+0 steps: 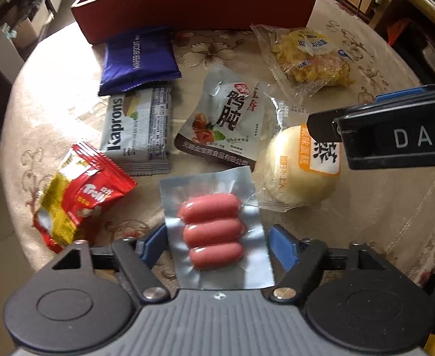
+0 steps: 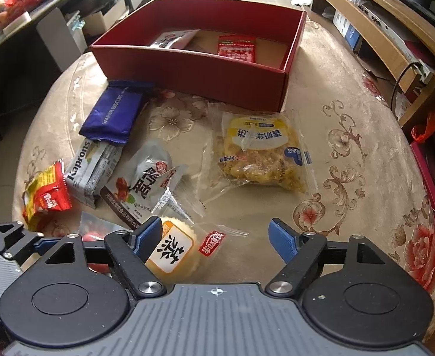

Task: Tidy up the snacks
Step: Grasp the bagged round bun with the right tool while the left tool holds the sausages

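Your left claw (image 1: 211, 244) points steeply down over the near edge of the round worktop (image 1: 365, 207), which wears a beige cloth with a floral pattern. Its blue pads stand apart on either side of a silver vacuum pouch of three pink sausages (image 1: 214, 231), not pressing it. The pouch lies flat, its long axis running away from you toward the far edge, while the three sausages lie crosswise, stacked one behind another.

Your right claw (image 2: 216, 241) is wide open with nothing gripped; its left pad sits just over a round pale-yellow cake in a clear wrapper with an orange-and-white label (image 2: 174, 250), which rests near the near edge, beside the sausage pouch.

A red-and-yellow crinkled gummy bag (image 1: 77, 204) lies at the worktop's left edge. A grey-and-white Kaprons wafer pack (image 1: 137, 130) sits further in, long axis pointing toward the far edge, with a dark blue foil wafer biscuit pack (image 1: 138, 59) overlapping its far end. A silver pouch with black Chinese characters (image 1: 226, 118) lies mid-worktop, and a clear bag of yellow crumbly pastry (image 2: 260, 151) lies toward the right.

A red rectangular cardboard box (image 2: 205, 74) stands at the far edge, holding a red packet (image 2: 236, 48) and a white-and-grey packet (image 2: 172, 39).

Around the worktop you see wooden shelving on the right and a desk and boxes on the left.
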### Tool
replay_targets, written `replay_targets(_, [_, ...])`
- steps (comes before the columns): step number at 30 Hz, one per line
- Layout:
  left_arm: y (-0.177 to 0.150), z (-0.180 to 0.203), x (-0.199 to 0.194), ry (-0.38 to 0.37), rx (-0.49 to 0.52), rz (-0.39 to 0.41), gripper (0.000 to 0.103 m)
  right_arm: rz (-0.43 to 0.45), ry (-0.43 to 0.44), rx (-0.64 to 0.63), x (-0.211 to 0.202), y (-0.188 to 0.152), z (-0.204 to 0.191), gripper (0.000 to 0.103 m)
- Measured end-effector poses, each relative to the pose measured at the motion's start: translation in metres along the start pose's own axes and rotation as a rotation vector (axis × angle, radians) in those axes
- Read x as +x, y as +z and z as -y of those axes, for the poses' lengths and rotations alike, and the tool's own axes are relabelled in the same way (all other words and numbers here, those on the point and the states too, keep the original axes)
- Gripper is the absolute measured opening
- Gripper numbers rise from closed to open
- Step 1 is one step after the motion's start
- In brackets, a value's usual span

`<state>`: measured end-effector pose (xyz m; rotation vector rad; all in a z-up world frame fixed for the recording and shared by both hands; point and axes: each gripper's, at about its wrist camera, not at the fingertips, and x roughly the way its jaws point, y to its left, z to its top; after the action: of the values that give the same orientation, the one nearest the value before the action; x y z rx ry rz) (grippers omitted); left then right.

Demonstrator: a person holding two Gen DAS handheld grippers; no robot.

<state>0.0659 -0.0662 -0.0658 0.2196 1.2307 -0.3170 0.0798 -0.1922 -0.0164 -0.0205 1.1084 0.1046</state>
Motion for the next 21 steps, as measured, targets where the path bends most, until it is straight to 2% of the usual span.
replay_targets(10, [-0.011,-0.013,-0.023,-0.036,-0.093,0.014,0.065,-0.008,0.007,0.02,-0.001,-0.002,0.003,0.083])
replay_targets(18, [-0.013,-0.025,-0.025,-0.058,-0.124,0.016,0.066,-0.072,0.073,0.143,0.012,-0.003,-0.001,0.087])
replay_targets(21, [-0.015,-0.025,-0.023,-0.056,-0.127,0.005,0.066,-0.105,0.077,0.135,0.024,-0.004,-0.014,0.087])
